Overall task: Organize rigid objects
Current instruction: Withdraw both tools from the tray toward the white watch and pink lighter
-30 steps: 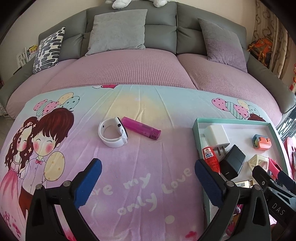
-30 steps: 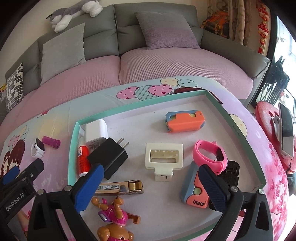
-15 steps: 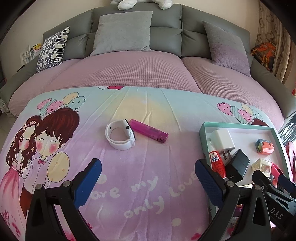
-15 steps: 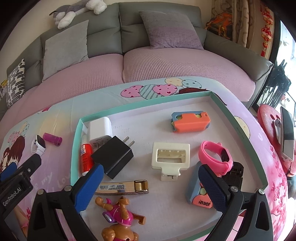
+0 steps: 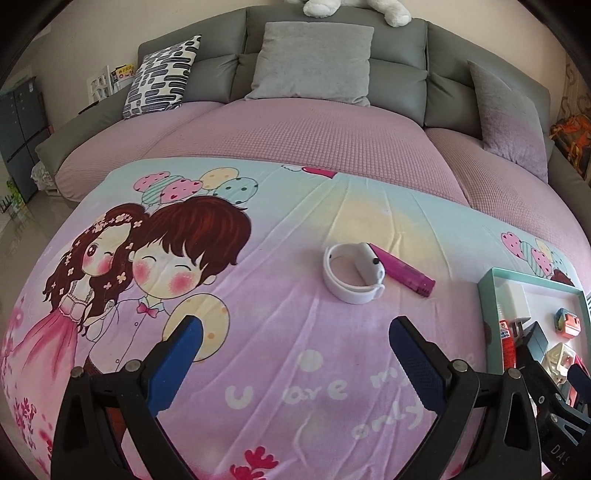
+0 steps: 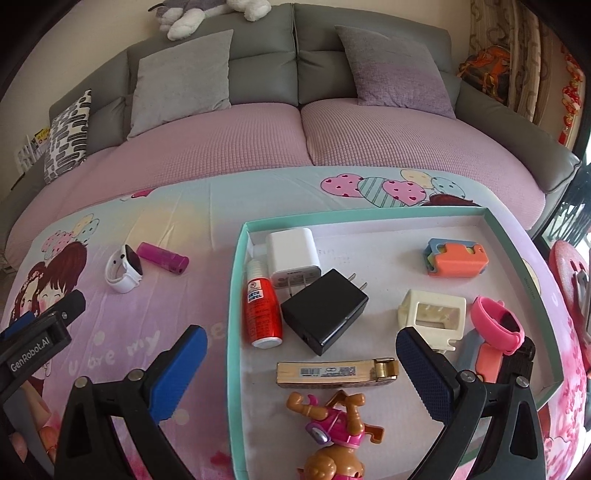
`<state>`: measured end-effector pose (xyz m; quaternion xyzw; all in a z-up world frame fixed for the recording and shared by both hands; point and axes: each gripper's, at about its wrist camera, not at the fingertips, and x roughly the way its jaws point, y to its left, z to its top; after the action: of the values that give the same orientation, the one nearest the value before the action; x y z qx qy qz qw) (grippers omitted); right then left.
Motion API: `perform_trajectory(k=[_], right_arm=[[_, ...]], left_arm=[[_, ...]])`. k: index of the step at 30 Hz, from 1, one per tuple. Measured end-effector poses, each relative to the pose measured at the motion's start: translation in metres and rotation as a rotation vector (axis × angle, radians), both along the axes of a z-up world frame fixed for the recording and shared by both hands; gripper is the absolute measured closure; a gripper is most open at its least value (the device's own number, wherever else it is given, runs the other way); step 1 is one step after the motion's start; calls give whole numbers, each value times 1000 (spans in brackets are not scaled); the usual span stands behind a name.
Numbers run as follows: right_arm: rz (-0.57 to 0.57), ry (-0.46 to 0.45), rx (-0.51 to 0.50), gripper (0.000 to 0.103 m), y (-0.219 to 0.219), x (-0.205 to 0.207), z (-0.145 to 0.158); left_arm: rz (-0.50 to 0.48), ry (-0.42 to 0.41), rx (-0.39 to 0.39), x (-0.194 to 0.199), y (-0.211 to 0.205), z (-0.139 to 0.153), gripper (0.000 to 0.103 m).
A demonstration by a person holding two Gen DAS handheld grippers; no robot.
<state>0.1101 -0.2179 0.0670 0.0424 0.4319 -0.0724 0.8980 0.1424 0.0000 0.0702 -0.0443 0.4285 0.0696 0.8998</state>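
While both grippers' jaws gape empty, tray cut off at frame edge; white watch hides lighter tip

Ahead of both grippers curves a grey upholstered sofa with a pink quilted seat cover. A plain grey cushion, a black-and-white patterned cushion to its left and a lilac-grey cushion to its right lean on the backrest; white plush toys lie along its top. The cream wall rises behind. A cartoon-printed pink blanket spreads directly beneath. Far right hang patterned beige curtains; far left stands a dark cabinet on glossy pale floor.
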Motion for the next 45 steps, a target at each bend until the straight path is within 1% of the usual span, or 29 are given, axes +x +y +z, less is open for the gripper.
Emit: perform_trajectory(k=[3,8,15,18,20,25,27,29,35,39,45], right_arm=[[11,3,4,0,9,2,-2],[41,8,14,0,25,7,-6],[76,19,4,0,40,11,-13],[74,18,8,0,39,13,-14],[70,7,10,0,37,15,-13],[50,-18,19,0,31,27,-9],[47,-30,17,0,29,33,-6],[41,-39,-6,0,29,38,-5],[31,-34,-15,0,24,51,-10],[27,-41,-24,0,21,58,-12],[17,-38,-21,0,18,69,-20]], left_arm=[[25,-8,-19,-1,12,0,2],[47,-6,-25,0,25,-4,2],[55,-40,-66,6,30,-8,2],[34,-53,-85,16,25,-11,2],[7,-37,-93,23,20,-16,2],[-32,-21,-69,37,7,-24,2],[-41,-29,-74,41,4,-25,2],[-55,-32,-83,45,1,-26,2],[-122,-32,-76,57,-12,-27,2],[-138,-41,-79,62,-15,-29,2],[-149,-33,-73,73,-18,-39,2]])
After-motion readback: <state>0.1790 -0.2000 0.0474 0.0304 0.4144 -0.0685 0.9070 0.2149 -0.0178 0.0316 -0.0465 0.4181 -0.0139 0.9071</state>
